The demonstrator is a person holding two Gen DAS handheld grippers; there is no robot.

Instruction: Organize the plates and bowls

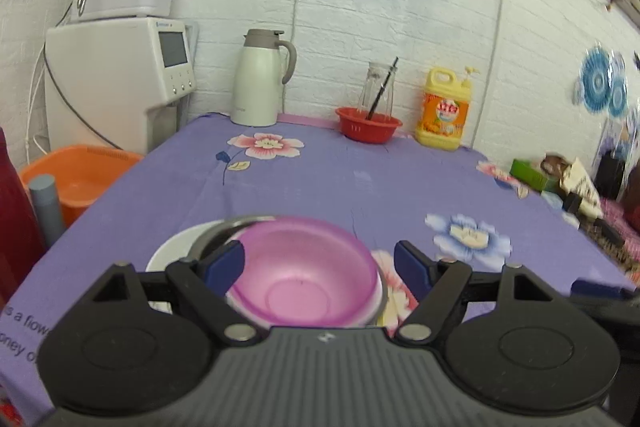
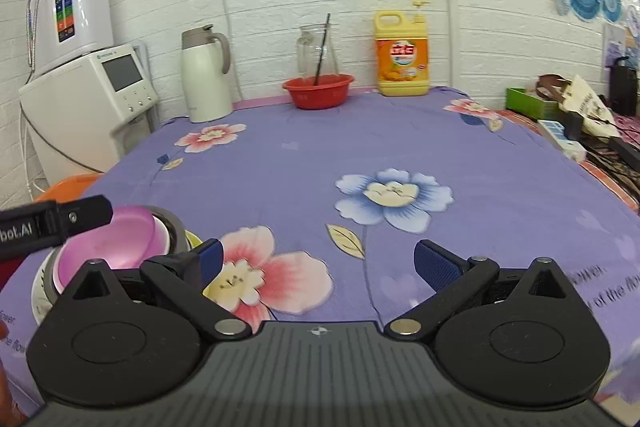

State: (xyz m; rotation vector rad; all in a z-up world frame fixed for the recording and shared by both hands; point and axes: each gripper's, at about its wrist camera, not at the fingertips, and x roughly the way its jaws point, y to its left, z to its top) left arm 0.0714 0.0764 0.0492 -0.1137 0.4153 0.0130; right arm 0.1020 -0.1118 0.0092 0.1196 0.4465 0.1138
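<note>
My left tongs (image 1: 320,263) are spread wide, blue pads either side of the pink bowl (image 1: 304,275) and gripping nothing; I cannot tell whether the left pad touches its rim. My right tongs (image 2: 318,263) are just as wide apart and empty, hovering over bare flowered cloth just to the right of the stack.

The pink bowl sits nested in a steel bowl (image 1: 216,233), whose grey rim shows behind and to its left. Under both lies a white plate (image 1: 172,247), near the front left corner of the worktop (image 1: 360,179). From the right wrist view the same stack (image 2: 120,243) shows at lower left, partly hidden by the left gripper's body, with something pale yellow peeking out at its right edge that I cannot identify.

I judge the stacking step to be at or near its end: the bowl is seated and my left tongs are around it, not on it. I see no other loose plates or bowls. The next move, I think, calls for lifting the left tongs straight clear without catching the light plastic rim.

Further back, against the wall, stand a white thermos jug (image 1: 260,83), a red basket (image 1: 368,125) and a yellow detergent bottle (image 1: 444,111).
</note>
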